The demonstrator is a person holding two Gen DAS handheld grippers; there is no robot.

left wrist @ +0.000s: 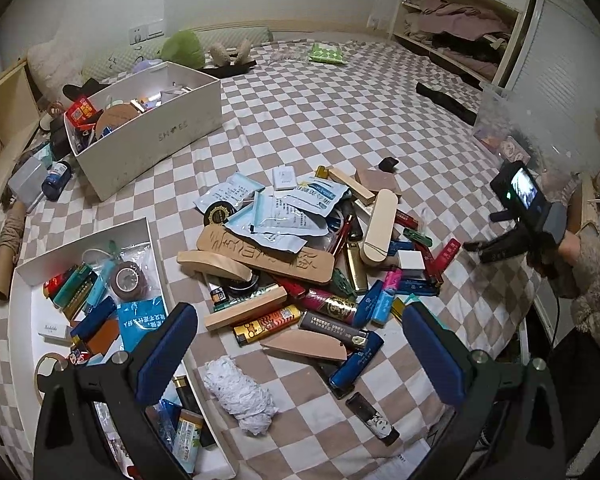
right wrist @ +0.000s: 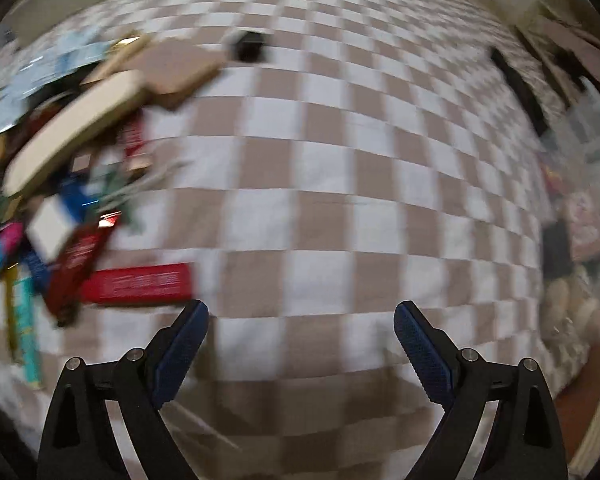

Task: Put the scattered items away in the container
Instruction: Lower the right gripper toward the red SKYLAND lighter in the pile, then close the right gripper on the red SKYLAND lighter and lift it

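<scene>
A pile of scattered items (left wrist: 300,252) lies on the checkered bed: lighters, wooden pieces, foil sachets, a white cloth wad (left wrist: 240,396). A white box lid (left wrist: 24,280) at lower left holds several lighters, tape and packets. My left gripper (left wrist: 296,332) is open and empty, above the near edge of the pile. My right gripper (right wrist: 300,328) is open and empty over bare bedspread, right of the pile; a red lighter (right wrist: 136,284) lies just left of it. The right gripper also shows in the left wrist view (left wrist: 488,246). The right wrist view is motion-blurred.
A white shoe box (left wrist: 148,136) with items stands at the back left. A clear plastic bin (left wrist: 540,128) sits at the bed's right edge. A black item (left wrist: 444,100), a green packet (left wrist: 326,53) and pillows lie farther back. A shelf with clothes (left wrist: 460,28) is behind.
</scene>
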